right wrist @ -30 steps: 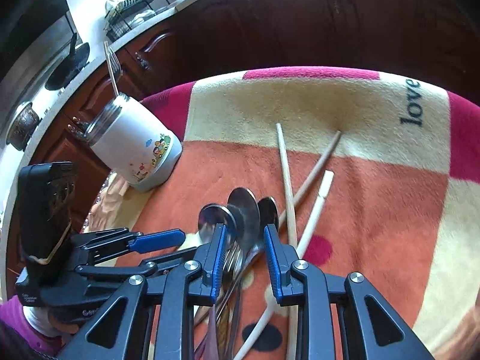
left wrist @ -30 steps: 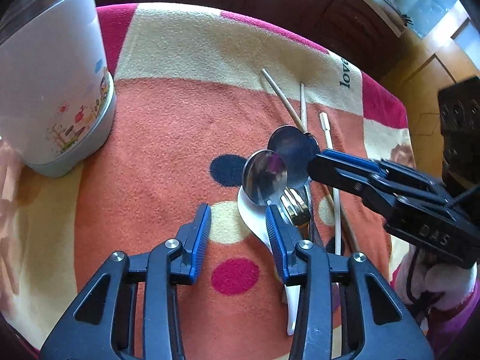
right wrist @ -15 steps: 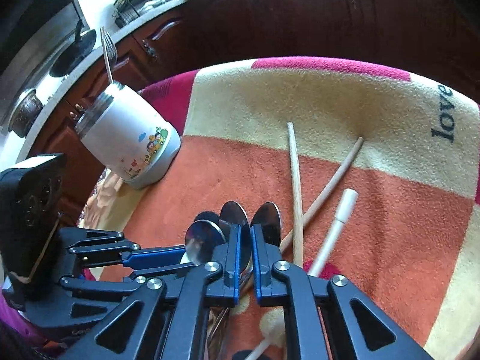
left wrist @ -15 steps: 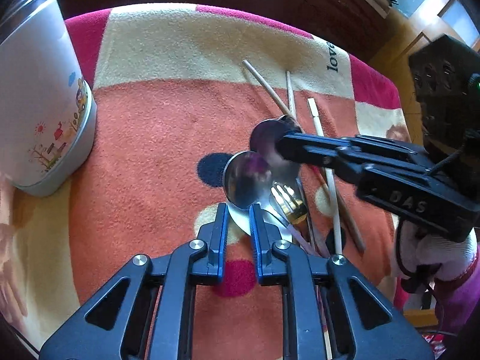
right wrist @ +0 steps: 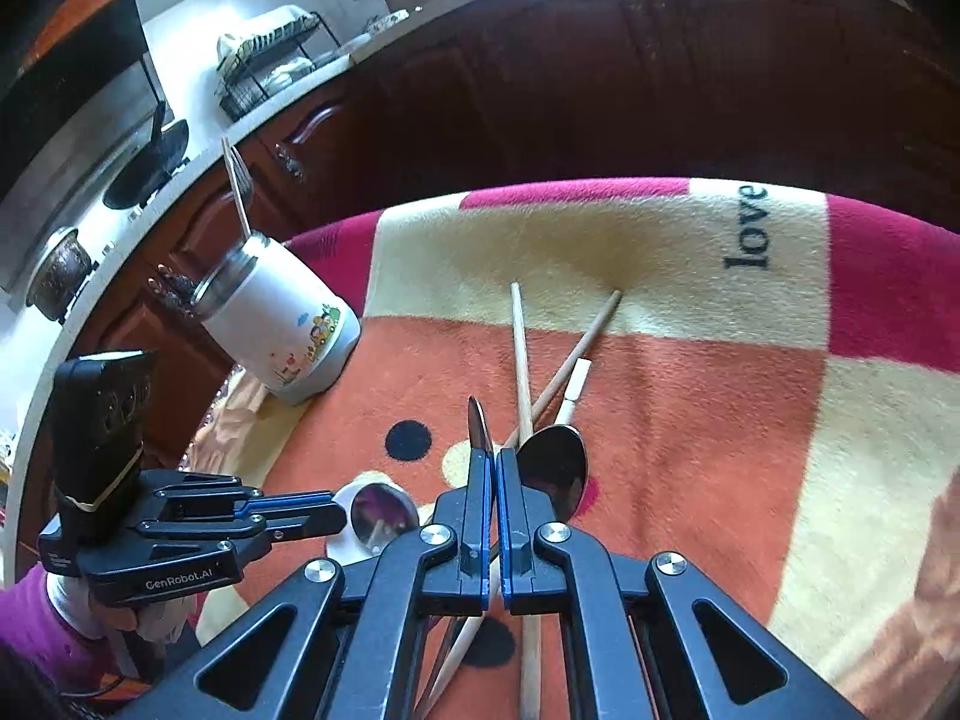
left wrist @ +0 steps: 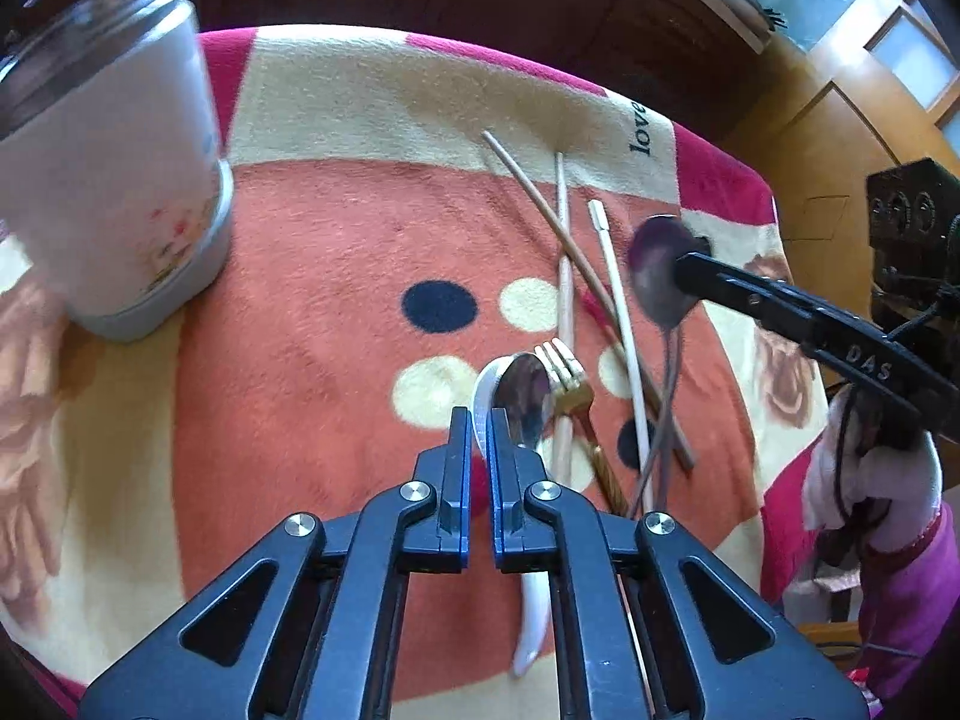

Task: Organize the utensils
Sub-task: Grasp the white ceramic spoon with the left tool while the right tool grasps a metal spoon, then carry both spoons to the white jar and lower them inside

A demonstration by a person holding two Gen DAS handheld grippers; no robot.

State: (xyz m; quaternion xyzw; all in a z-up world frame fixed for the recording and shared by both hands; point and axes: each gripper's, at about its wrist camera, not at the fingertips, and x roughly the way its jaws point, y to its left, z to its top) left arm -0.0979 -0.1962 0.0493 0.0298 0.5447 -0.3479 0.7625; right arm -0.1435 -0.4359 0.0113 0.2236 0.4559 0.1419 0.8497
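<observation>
Nearest us, our left gripper (left wrist: 477, 420) is clenched on a white spoon (left wrist: 534, 618), whose handle trails back beneath the jaws. Our right gripper (right wrist: 495, 462) is clenched on a steel spoon (right wrist: 478, 423), held edge-on with its bowl poking above the tips. Each hand seems to have taken one spoon so both can go to storage together. Just beyond, a gold fork (left wrist: 567, 381), another spoon (right wrist: 555, 471) and chopsticks (left wrist: 564, 252) lie on the patterned blanket (left wrist: 336, 228). Farther left stands the white jar (right wrist: 279, 327), already holding a fork, the likely destination.
</observation>
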